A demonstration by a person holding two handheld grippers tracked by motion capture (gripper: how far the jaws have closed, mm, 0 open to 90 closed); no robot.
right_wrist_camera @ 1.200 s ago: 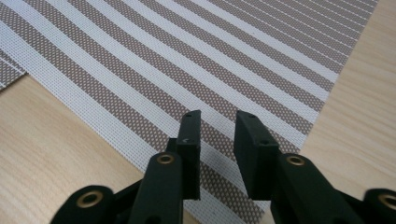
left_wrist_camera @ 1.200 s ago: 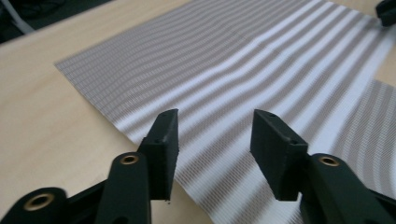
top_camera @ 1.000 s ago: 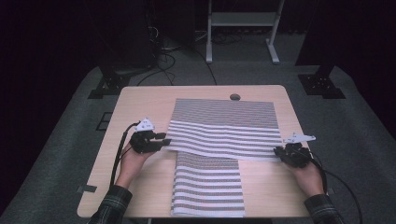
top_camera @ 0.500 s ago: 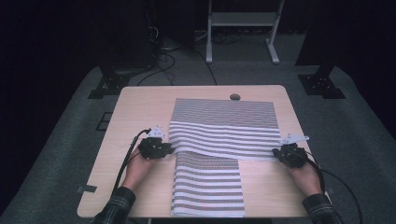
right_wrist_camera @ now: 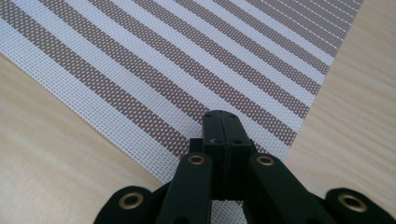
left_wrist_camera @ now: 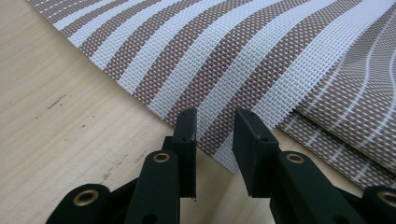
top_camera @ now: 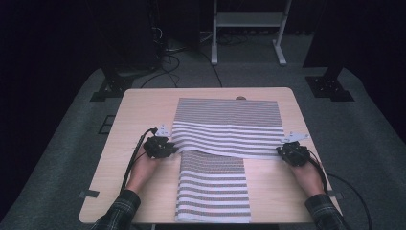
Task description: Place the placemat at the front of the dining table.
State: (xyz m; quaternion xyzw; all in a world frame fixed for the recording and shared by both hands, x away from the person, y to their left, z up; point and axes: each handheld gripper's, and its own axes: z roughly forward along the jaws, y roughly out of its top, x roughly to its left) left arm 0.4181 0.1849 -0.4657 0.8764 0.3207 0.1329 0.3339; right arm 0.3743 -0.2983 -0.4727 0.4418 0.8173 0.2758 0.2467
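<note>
Two striped mats on a wooden table [top_camera: 143, 110]. The upper mat [top_camera: 225, 129] lies crosswise over the far end of the lower mat [top_camera: 213, 191]. Left gripper [left_wrist_camera: 214, 135]: its jaws have just been closing and stand apart, a gap between them, with the near corner of the upper mat lying between the fingertips [left_wrist_camera: 187, 126], not yet pressed. The lower mat shows just beyond and to the right of that corner. Right gripper [right_wrist_camera: 221, 122]: jaws together, clamped on the upper mat's opposite near corner, the mat spreading away ahead of the fingertips.
</note>
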